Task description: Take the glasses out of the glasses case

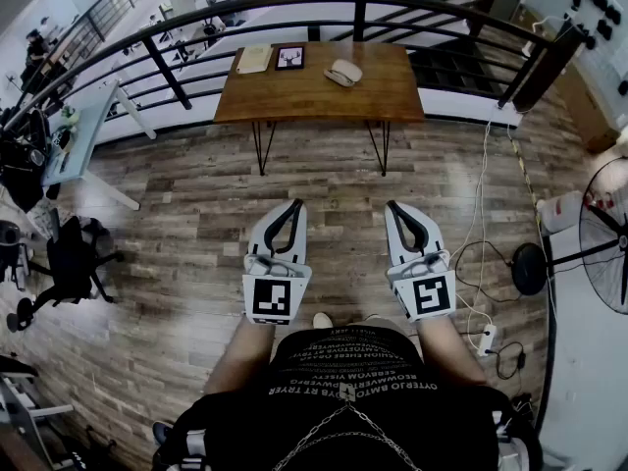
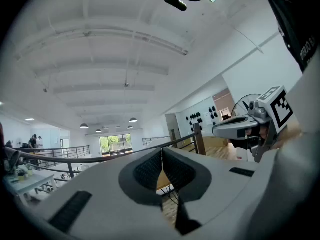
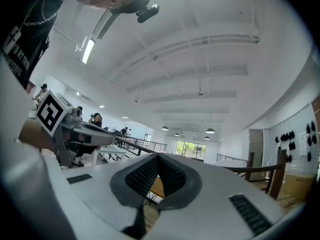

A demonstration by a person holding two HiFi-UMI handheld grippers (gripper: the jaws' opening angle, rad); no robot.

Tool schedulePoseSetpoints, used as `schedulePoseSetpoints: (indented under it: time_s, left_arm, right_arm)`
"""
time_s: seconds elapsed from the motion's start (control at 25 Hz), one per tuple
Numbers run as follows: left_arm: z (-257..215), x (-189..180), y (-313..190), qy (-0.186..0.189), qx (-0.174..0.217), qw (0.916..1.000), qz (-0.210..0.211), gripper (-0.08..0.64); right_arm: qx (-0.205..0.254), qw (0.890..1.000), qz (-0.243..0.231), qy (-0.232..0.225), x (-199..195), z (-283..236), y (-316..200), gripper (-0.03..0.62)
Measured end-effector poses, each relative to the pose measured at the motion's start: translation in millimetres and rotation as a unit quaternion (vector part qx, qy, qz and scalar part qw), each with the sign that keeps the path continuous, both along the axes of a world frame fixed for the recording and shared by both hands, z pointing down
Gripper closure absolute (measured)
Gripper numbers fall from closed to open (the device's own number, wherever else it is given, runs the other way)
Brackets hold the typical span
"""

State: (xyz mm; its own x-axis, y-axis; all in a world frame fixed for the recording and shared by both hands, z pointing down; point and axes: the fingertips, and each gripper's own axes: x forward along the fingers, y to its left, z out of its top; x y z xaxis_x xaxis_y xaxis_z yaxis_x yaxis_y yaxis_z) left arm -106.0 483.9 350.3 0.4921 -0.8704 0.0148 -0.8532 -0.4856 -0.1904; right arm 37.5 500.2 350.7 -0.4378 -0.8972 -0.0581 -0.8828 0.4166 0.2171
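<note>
A pale glasses case (image 1: pixel 343 72) lies shut on the wooden table (image 1: pixel 383 101) far ahead, beyond reach of both grippers. I see no glasses. My left gripper (image 1: pixel 297 204) and right gripper (image 1: pixel 391 205) are held level side by side over the wood floor, close to the person's body. Both are shut with nothing between the pads. The left gripper view shows its jaws (image 2: pixel 161 156) pressed together, with the table's edge just showing below them. In the right gripper view the jaws (image 3: pixel 158 159) meet the same way.
A light notepad (image 1: pixel 254 58) and a dark framed card (image 1: pixel 289 58) also lie on the table. A black railing (image 1: pixel 177 77) curves behind it. A standing fan (image 1: pixel 608 234) and floor cables (image 1: pixel 481 263) are at the right, a black chair (image 1: pixel 74 263) at the left.
</note>
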Motion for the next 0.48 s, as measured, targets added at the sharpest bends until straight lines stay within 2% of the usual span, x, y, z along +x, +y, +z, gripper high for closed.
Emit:
schedulePoseSetpoints:
  time_s: [0.28, 0.48]
  left_arm:
    - [-2, -24, 5, 0.003, 0.008, 1.0, 0.0, 0.532]
    - [-1, -36, 6, 0.021, 0.007, 0.9997, -0.006, 0.532]
  right_arm:
    - [-0.001, 1.0, -0.001, 0.005, -25, -1, -2, 0.577]
    - [-0.002, 1.0, -0.003, 0.013, -35, -3, 9, 0.577]
